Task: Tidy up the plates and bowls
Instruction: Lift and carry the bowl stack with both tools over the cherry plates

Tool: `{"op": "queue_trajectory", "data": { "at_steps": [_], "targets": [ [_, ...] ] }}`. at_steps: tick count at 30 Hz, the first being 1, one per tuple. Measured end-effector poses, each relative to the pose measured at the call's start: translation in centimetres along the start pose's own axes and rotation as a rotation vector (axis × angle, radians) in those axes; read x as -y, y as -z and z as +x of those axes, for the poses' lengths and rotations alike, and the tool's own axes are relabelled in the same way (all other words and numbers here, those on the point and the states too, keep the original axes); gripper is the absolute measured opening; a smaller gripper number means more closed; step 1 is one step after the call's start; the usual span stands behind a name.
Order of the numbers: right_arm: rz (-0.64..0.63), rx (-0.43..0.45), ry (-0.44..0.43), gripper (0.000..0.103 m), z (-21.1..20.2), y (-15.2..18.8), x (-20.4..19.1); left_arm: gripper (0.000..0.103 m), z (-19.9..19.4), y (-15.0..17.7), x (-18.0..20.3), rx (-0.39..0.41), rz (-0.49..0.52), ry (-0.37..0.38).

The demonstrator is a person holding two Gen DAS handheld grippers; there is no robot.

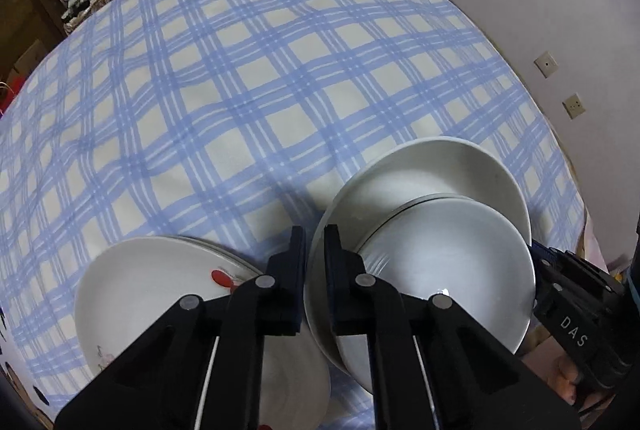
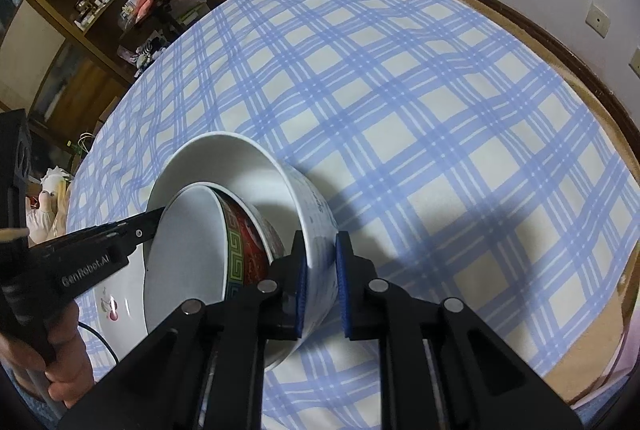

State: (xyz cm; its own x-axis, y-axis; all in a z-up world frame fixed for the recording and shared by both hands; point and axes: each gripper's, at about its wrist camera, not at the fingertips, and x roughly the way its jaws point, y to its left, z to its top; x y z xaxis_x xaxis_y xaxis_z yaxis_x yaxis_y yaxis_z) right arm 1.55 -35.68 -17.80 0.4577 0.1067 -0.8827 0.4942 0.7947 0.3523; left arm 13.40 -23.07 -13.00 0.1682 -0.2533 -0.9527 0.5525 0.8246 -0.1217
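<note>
Bowls nested one inside the other, over the checked blue-and-white tablecloth (image 1: 280, 69) - large white bowl (image 2: 248, 165) outermost, tipped well over, open mouth turned toward the left side. Smaller bowl (image 2: 192, 242) lodged inside it, white within, red patterned band with a green key border on the outside, leaning against the larger one's inner wall. Gripped from both sides: right gripper (image 2: 320, 236) clenched on the large bowl's wall, blue pads pressed to either face, one finger inside and one outside. Left gripper (image 1: 315, 230) closed to a narrow gap across the opposite rim of the same bowl, white edge running between the black fingers; seen from the right wrist camera as a dark body lettered "GenRobot.AI", tip reaching in at the left rim, just where the smaller bowl's lip sits. Left hand (image 2: 64, 370) wrapped round its handle at the lower left. Cannot tell whether the large bowl touches the cloth. Just beside and partly beneath the bowls - stack of white plates (image 1: 140, 286), flat on the cloth, red motif on the top one. Dark wooden shelving (image 2: 80, 9) crowded with small items beyond the far left edge; two wall sockets (image 1: 546, 63) on the pale wall to the right.
</note>
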Motion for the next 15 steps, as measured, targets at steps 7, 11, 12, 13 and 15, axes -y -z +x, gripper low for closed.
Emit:
{"op": "queue_trajectory", "data": {
  "at_steps": [7,11,12,13,15],
  "targets": [
    [0.031,0.003,-0.001,0.016,0.03,-0.10,0.25,0.009,-0.08,0.15,0.07,0.005,-0.021,-0.009],
    [0.043,-0.008,0.013,0.016,0.13,-0.15,0.15,0.009,-0.07,0.12,-0.05,-0.008,-0.034,-0.006],
    [0.048,-0.019,0.023,0.016,0.14,-0.10,0.11,0.009,-0.09,0.10,-0.04,-0.015,-0.031,-0.004],
    [0.049,-0.034,0.039,0.016,0.06,-0.04,0.00,0.009,-0.11,0.10,-0.11,-0.029,-0.034,0.000],
    [0.051,-0.067,0.052,0.015,-0.05,0.23,-0.26,0.010,-0.03,0.21,-0.39,-0.065,-0.038,-0.003]
  ]
}}
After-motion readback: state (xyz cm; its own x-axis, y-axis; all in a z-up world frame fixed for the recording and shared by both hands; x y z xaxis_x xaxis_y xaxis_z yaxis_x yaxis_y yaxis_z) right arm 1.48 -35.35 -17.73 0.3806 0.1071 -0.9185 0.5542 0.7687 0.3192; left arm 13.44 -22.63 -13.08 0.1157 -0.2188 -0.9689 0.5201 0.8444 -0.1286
